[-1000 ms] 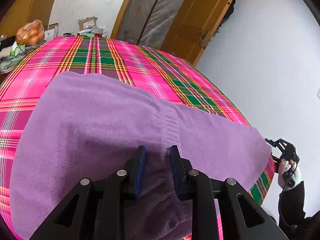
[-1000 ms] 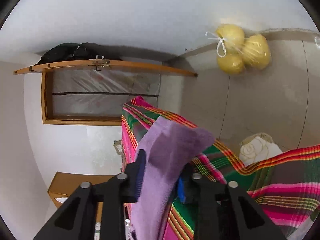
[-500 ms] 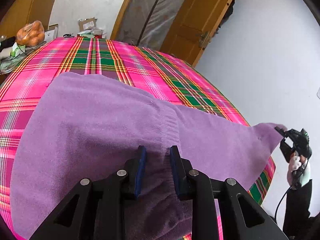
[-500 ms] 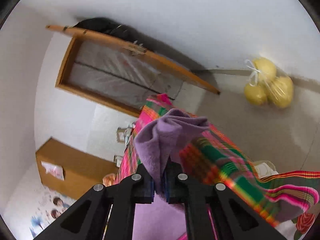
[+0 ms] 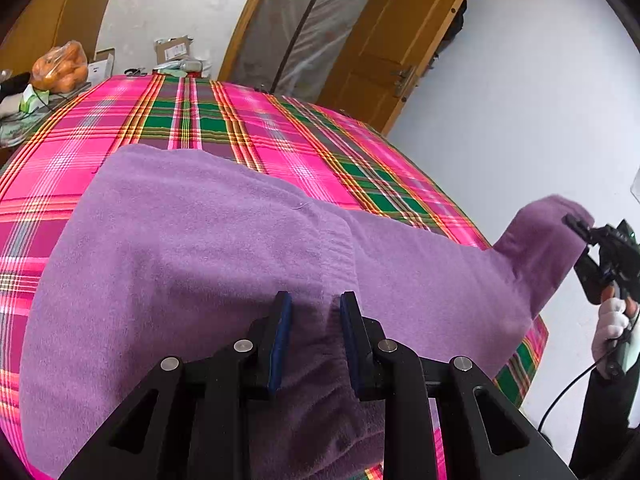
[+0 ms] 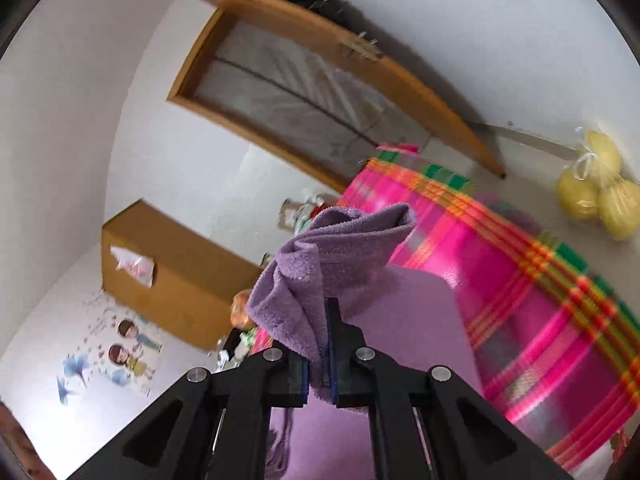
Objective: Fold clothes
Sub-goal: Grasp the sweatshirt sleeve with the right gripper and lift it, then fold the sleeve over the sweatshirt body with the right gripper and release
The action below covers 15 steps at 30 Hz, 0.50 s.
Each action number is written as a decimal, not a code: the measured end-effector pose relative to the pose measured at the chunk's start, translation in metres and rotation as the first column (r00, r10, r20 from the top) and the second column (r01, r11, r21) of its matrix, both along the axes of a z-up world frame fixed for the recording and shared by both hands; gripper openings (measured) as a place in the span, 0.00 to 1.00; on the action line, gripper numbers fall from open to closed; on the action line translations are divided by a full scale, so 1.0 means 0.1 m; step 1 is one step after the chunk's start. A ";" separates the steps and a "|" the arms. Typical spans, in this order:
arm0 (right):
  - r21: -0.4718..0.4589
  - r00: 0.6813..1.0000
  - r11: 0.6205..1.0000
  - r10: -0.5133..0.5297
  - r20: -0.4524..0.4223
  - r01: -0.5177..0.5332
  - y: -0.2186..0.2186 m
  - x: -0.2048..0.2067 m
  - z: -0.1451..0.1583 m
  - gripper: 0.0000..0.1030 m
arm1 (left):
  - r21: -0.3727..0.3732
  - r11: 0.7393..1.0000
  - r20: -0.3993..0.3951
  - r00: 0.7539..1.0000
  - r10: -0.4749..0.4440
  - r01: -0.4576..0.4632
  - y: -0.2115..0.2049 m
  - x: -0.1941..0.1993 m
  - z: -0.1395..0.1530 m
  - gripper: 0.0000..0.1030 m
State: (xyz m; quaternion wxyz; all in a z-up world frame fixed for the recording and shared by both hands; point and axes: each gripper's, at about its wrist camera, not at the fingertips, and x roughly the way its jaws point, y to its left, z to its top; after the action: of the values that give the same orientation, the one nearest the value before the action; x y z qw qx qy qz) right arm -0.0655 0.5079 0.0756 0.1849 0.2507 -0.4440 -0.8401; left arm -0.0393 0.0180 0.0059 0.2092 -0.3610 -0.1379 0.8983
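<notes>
While the sweater's mid-fold:
left gripper point(image 5: 312, 320): clamped on purple sweater point(image 5: 192, 240) hem
right gripper point(image 6: 318, 354): pinching raised corner
next: probably carry it across plaid cloth point(image 5: 180, 120), drop flat

We find both views evenly daylit, without glare. The right wrist view shows motion blur across the plaid tablecloth point(image 6: 520, 280). Fisheye bending and dark corners mark both frames.
</notes>
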 end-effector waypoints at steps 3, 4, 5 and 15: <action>0.012 0.999 0.999 0.051 -0.017 -0.051 -0.21 -0.03 0.08 0.07 | 0.000 1.000 -0.004 1.000 -0.002 0.002 0.01 0.01 0.00 0.25; 0.016 0.997 0.998 0.068 -0.019 -0.068 -0.29 -0.05 0.09 0.07 | 0.000 1.000 -0.006 1.000 -0.003 0.003 0.02 0.02 0.00 0.25; 0.020 0.996 0.996 0.087 -0.017 -0.087 -0.37 -0.07 0.09 0.07 | 0.000 1.000 -0.007 1.000 -0.004 0.004 0.02 0.02 0.00 0.25; 0.077 0.968 0.965 0.247 0.033 -0.249 -1.11 -0.24 0.04 0.07 | 0.004 1.000 -0.026 0.999 -0.019 0.019 0.02 0.05 0.02 0.25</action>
State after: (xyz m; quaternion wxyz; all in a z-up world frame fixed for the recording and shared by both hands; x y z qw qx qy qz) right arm -0.0893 0.3965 0.0796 0.2732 0.3213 -0.3772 -0.8245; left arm -0.0345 0.0205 0.0077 0.2204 -0.3503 -0.1335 0.9005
